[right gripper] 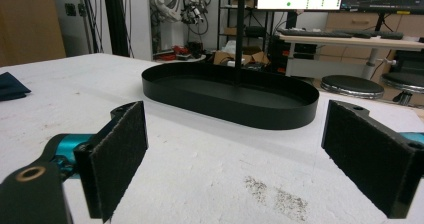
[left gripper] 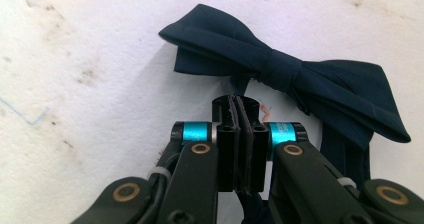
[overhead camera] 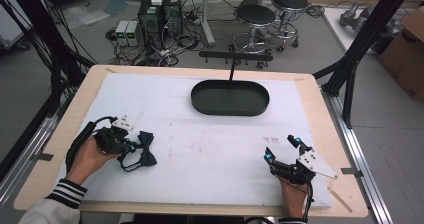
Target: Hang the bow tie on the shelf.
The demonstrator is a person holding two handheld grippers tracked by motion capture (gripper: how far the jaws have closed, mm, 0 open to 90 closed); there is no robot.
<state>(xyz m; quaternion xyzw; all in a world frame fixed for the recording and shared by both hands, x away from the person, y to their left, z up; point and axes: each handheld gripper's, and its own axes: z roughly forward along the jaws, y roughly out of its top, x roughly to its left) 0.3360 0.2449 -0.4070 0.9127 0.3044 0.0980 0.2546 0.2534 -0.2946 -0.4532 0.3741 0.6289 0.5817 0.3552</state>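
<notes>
- Two tools sit nearest the camera in the high view, one in each hand, both low over the table (overhead camera: pixel 60 134).
- Left tool (overhead camera: pixel 131 146) is clenched: in the left gripper view its jaws meet face to face, pinching a thin dark strap of the bow tie (left gripper: pixel 280 79) between the pads.
- One bow tie, dark navy, lies flat on the white sheet (overhead camera: pixel 210 149) at the table's left side, just beyond the left tool's tips; its knot sits right above the closed jaws.
- Strap runs down behind the jaws and is cut off by the tool body, so how much of it is gripped is hard to make out.
- Right tool (overhead camera: pixel 282 149) is released: its two felt-faced pads (right gripper: pixel 117 159) stand wide apart with nothing between them, above bare sheet at the right side.
- One black oval tray (overhead camera: pixel 230 98) rests at the far middle of the table, with one thin post rising from its far side to a crossbar.
- Tray's inside looks bare from both views.
- Two round stools (overhead camera: pixel 256 15) stand on the floor beyond the table.
- Two sleeves are cut off at the bottom edge.
</notes>
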